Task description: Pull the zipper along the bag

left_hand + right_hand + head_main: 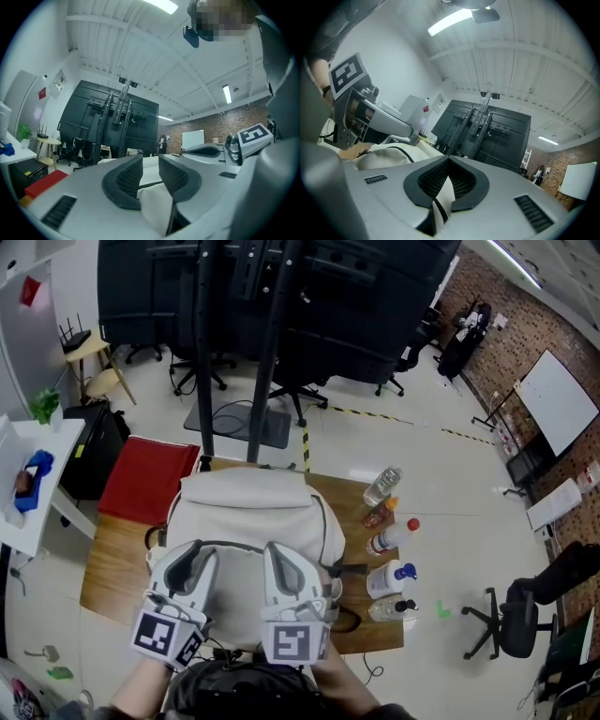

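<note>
Cream bag (pixel 251 512) on tabletop (pixel 108 568): right tool (pixel 446 180) clamped tight on fabric at zipper (pixel 437 210), left tool (pixel 150 176) half-closed gripping fabric fold. Best: hold fabric taut, pull straight along track.

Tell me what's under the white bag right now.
The white bag sits on a wooden table, which shows past its left and right sides. Whatever lies directly beneath the bag is covered.

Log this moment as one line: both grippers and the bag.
left gripper: shut on fold of cream fabric backpack | right gripper: shut on backpack fold with dark strip | backpack: on brown wooden table
</note>
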### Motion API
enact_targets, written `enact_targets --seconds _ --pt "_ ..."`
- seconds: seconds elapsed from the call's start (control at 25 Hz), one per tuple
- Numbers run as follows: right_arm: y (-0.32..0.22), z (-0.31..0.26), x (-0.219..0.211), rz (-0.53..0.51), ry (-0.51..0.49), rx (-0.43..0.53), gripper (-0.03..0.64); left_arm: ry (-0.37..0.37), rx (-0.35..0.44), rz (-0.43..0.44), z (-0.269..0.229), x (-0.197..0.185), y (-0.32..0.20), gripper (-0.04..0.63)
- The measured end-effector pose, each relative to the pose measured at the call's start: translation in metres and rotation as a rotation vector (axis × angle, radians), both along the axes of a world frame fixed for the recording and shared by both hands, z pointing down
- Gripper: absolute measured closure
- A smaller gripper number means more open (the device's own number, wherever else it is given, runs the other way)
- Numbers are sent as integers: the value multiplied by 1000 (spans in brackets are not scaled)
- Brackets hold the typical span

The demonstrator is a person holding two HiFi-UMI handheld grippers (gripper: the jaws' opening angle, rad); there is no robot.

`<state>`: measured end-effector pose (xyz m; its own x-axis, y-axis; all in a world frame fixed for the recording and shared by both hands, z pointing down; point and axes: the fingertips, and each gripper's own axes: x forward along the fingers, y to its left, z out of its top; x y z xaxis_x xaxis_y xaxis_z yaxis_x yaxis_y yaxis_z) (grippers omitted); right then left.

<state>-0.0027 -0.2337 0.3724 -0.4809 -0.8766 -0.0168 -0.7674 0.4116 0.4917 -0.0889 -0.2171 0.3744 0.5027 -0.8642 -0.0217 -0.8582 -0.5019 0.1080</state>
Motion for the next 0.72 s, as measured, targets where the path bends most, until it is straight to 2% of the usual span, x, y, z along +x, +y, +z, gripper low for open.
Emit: enact_targets --seconds 0.12,0.16,0.2,0.32,0.48,0.72 --pt "3 -4 6 25 -33 0 611 -13 3 19 1 11 -1 468" --pt "3 -6 9 31 -45 2 611 -21 4 23 2 14 -1 492" --pt "4 -8 10 28 -59 6 612 -29 3 27 3 18 -2 525" --pt "7 -4 8 -1 -83 -11 612 -56 14 43 5 27 -1 546" --pt "9 2 9 -9 -122 -44 612 -84 23 58 7 36 0 546" --pt "4 6 16 -25 -239 -99 612 -125 27 19 15 37 -10 546"
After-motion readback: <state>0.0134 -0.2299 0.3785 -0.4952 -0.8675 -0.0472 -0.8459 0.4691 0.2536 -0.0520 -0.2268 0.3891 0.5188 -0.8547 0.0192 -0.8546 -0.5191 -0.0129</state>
